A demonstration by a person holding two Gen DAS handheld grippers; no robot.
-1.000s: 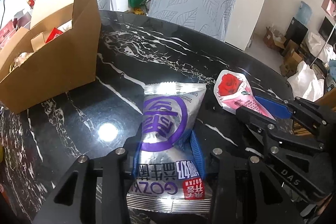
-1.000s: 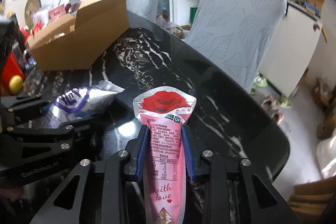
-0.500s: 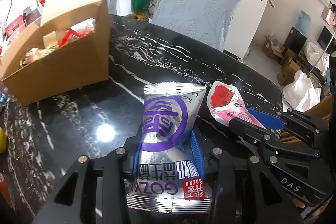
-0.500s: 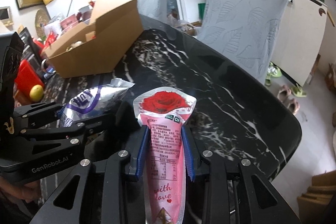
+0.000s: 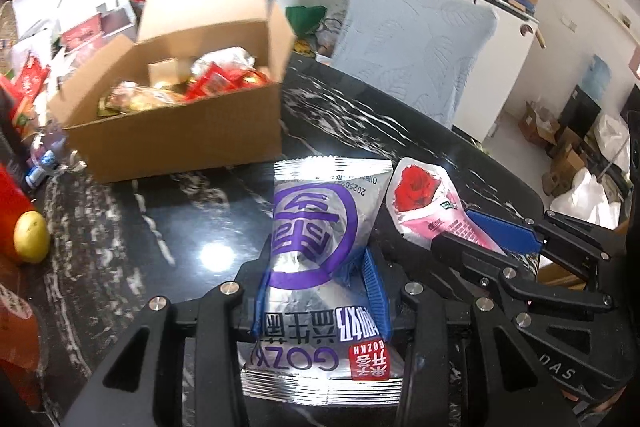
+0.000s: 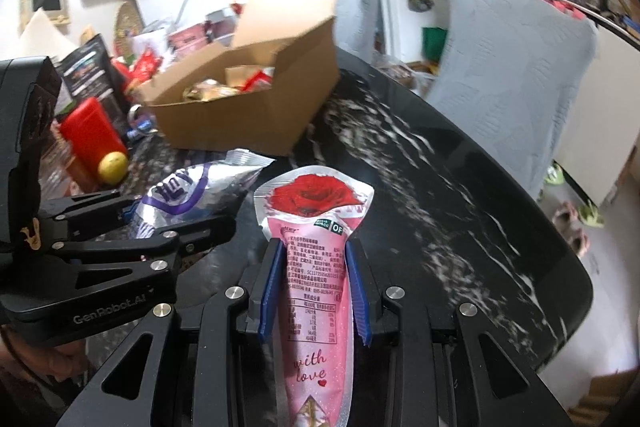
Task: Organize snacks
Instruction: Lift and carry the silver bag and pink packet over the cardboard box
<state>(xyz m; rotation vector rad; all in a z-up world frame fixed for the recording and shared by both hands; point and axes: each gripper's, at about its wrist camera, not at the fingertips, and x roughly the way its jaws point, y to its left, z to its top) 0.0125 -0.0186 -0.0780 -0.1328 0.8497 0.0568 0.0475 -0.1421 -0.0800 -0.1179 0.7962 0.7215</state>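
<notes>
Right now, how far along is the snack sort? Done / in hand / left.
Done: the cardboard box already holds a pile of wrapped snacks. In hand: the left gripper is shut on the silver and purple packet, and the right gripper is shut on the pink rose packet; both are above the black marble table, short of the box. Left: drop both packets in.

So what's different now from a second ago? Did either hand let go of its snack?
No. Both tools rose and swung toward the cardboard box, whose snack-filled inside now shows. The left tool keeps its grip on the silver and purple packet, and the right tool on the pink rose pouch. The box stays on the black marble table.
</notes>
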